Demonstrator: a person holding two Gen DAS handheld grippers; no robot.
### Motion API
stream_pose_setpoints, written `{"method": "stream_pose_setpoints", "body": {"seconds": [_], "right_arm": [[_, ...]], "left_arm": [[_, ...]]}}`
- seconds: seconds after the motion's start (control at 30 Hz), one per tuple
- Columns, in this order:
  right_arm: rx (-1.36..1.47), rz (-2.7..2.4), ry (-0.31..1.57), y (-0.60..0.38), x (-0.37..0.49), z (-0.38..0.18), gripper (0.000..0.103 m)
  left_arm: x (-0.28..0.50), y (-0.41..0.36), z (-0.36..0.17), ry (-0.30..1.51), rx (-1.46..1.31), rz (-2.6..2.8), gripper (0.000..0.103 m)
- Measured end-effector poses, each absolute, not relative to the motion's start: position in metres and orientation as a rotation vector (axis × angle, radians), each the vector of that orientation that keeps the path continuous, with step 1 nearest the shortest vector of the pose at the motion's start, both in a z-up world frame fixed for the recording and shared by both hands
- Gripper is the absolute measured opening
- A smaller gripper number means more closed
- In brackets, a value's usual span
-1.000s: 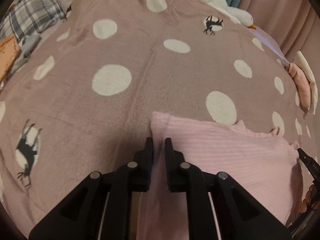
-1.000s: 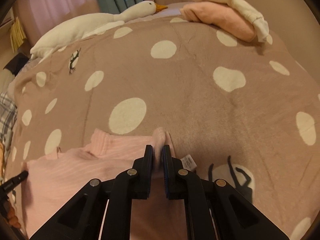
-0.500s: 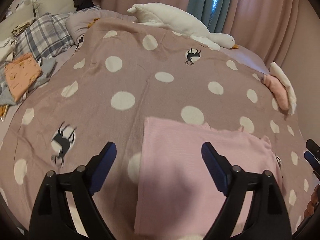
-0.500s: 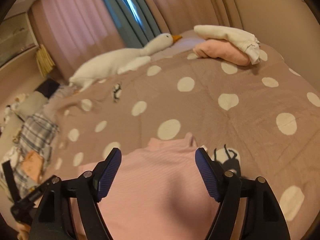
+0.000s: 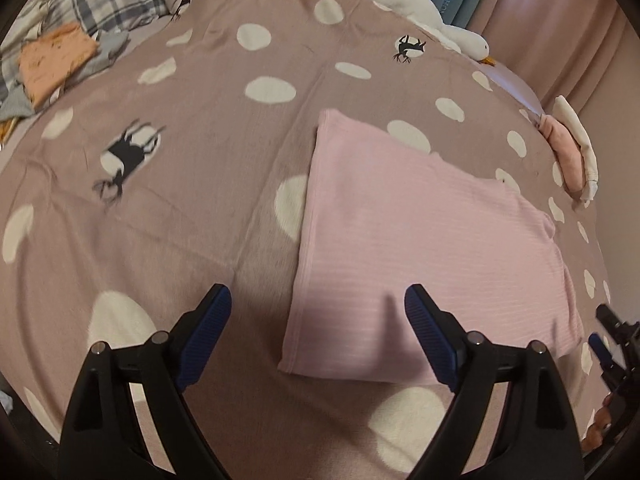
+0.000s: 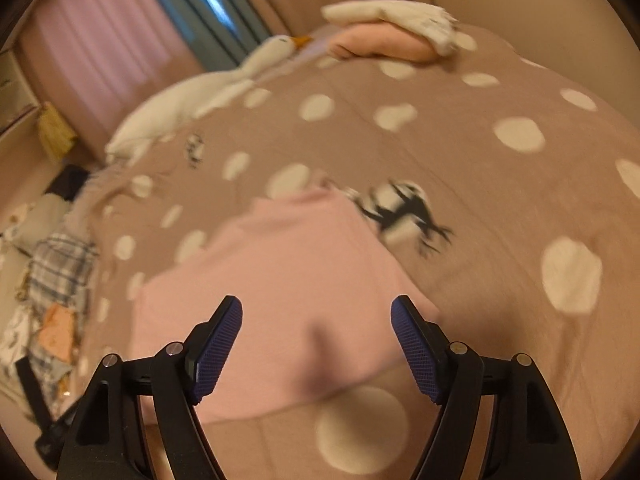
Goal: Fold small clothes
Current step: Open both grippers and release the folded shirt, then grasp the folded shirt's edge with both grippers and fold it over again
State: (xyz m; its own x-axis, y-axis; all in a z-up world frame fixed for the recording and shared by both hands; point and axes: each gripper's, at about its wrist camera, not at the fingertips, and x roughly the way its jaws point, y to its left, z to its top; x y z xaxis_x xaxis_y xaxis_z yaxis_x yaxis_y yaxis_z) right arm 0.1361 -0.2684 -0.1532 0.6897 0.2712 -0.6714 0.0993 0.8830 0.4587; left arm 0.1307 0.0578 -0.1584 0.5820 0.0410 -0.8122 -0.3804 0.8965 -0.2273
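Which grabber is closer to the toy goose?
The right gripper, as far as I can judge. It hovers open over the pink top's end on the goose's side. The left gripper hovers open over the top's other end, away from the goose's head.

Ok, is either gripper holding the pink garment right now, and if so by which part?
Neither. The left gripper and right gripper both stand open above the pink garment, which lies flat on the spotted blanket.
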Motion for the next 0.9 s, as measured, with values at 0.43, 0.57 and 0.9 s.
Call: {"method": "stream_pose_setpoints", "body": {"seconds": [0.43,0.57,0.9], "right_arm": [[0.551,0.122,0.913,-0.263,0.136,-0.199,0.076],[0.589,0.174,0.889,-0.259,0.144,-0.202,0.076],[0.709,0.255,0.892,-0.258,0.159,-0.212,0.012]], "left_arm": [[0.143,0.048,-0.189,0.958,-0.447,0.215,0.086],[0.152,0.051,-0.192,0.944,-0.494,0.201,0.073],[0.162,0.044,-0.183,0.913,-0.502,0.173,0.019]]}}
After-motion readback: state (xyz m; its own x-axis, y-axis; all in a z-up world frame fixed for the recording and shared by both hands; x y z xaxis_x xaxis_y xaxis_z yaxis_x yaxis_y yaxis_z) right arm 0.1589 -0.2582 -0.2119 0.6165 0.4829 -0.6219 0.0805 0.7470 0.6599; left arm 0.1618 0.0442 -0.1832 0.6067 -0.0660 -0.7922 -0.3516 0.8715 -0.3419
